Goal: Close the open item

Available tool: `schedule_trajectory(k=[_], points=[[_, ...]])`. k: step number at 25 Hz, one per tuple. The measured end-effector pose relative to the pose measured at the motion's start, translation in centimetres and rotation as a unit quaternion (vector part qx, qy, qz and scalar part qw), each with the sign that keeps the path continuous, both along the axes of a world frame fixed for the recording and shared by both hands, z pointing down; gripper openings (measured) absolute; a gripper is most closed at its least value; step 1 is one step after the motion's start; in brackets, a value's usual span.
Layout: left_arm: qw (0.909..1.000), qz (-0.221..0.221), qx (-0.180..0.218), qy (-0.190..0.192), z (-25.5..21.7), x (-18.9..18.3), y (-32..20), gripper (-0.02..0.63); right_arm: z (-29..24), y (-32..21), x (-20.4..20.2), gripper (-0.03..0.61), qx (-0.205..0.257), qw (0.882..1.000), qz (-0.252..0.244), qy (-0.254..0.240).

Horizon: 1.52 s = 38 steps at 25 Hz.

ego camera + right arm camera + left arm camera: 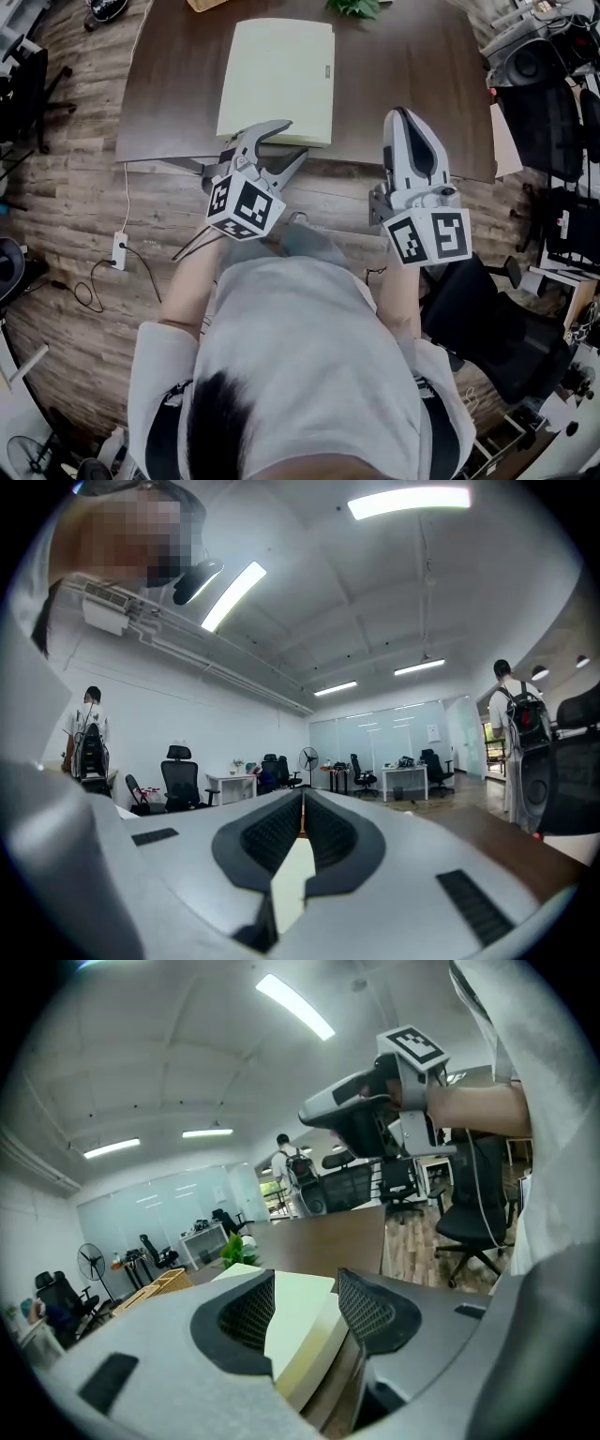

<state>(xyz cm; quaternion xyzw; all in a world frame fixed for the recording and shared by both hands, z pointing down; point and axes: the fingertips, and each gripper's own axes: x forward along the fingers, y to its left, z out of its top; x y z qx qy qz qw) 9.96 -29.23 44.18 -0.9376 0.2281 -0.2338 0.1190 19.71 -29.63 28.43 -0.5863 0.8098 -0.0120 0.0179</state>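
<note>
A flat, pale green rectangular case [277,80] is seen lying closed on a dark brown wooden table [403,66]. The left gripper [292,141] is held with jaws wide apart, the case's near edge framed between them but not pressed. The right gripper [405,114], further right, is closed on nothing.

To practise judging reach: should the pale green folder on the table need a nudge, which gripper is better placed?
Left, likely. The left gripper, jaws open, straddles the folder's near edge; the right gripper is shut, off to the folder's right, aimed across the room.
</note>
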Motion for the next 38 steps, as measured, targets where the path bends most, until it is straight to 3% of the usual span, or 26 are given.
schedule_trajectory(k=[11, 20, 23, 26, 31, 38], points=[[0.9950, -0.061, 0.010, -0.078, 5.8, 3.5, -1.5, 0.185, 1.5, -0.4, 3.9, 0.014, -0.015, 0.999, -0.031, 0.009], [0.9785, -0.126, 0.077, -0.144, 7.4, 4.0, -4.2, 0.184, 3.1, -1.0, 7.0, 0.014, -0.030, 0.999, -0.044, 0.007], [0.9737, -0.133, 0.099, -0.156, 7.1, 4.2, -4.3, 0.132, 3.4, -1.1, 7.7, 0.014, -0.032, 0.998, -0.047, 0.004], [0.9762, -0.142, 0.083, -0.141, 7.0, 4.3, -4.2, 0.092, 3.7, -1.1, 8.2, 0.014, -0.032, 0.998, -0.051, 0.000], [0.9782, -0.180, 0.016, -0.102, 7.0, 4.4, -4.7, 0.032, 3.7, -1.5, 8.8, 0.014, -0.030, 0.998, -0.059, -0.005], [0.9712, -0.182, -0.014, -0.153, 8.9, 5.5, -4.9, 0.021, 3.7, -1.6, 9.3, 0.014, -0.029, 0.997, -0.069, -0.009]])
